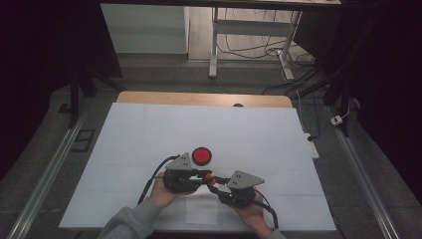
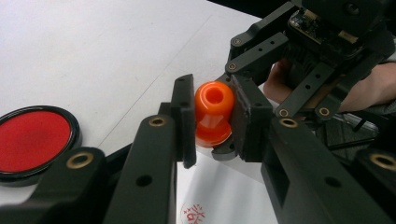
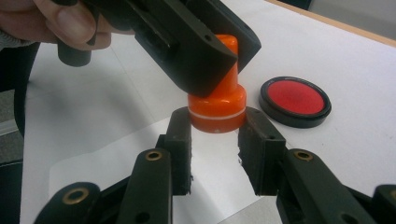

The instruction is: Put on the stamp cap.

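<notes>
An orange stamp (image 1: 211,178) hangs just above the table, near its front edge, held from both sides. My left gripper (image 2: 214,116) is shut on the stamp's narrow orange handle (image 2: 215,100). My right gripper (image 3: 217,130) is shut on the wide base (image 3: 217,112), its pads (image 3: 181,133) pressing on either side. In the high view the left gripper (image 1: 205,175) and the right gripper (image 1: 216,182) meet tip to tip at the stamp. Under the stamp lies a small sheet of paper (image 1: 201,211) bearing a red stamp print (image 2: 194,215).
A round red ink pad (image 1: 201,156) in a black case lies open on the white table cover (image 1: 149,129), just beyond the left gripper. It also shows as the ink pad (image 3: 295,100) right of the stamp. A wooden table edge (image 1: 204,98) runs along the far side.
</notes>
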Tool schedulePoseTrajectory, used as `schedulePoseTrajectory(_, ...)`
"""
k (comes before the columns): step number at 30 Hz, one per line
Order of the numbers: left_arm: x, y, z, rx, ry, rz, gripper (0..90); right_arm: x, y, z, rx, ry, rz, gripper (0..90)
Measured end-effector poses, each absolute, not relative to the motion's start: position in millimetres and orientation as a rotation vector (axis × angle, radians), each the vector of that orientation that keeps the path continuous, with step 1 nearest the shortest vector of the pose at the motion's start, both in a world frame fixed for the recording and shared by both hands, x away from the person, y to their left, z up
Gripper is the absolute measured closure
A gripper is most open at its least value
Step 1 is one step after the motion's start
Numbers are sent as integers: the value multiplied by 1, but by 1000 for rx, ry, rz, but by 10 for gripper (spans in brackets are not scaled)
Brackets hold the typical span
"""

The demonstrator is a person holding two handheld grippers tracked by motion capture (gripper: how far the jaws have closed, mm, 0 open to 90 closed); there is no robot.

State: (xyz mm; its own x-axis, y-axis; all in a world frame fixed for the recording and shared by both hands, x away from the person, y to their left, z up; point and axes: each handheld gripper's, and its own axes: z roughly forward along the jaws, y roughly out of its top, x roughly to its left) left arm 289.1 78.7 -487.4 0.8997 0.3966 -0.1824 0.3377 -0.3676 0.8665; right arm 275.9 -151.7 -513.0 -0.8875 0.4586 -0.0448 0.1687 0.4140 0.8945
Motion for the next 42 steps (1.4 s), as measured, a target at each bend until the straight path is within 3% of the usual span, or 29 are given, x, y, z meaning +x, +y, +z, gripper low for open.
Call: schedulePoseTrajectory(42,282,72,-498,1975,572,128,726,278,-152,-517,577,2436,1413,642)
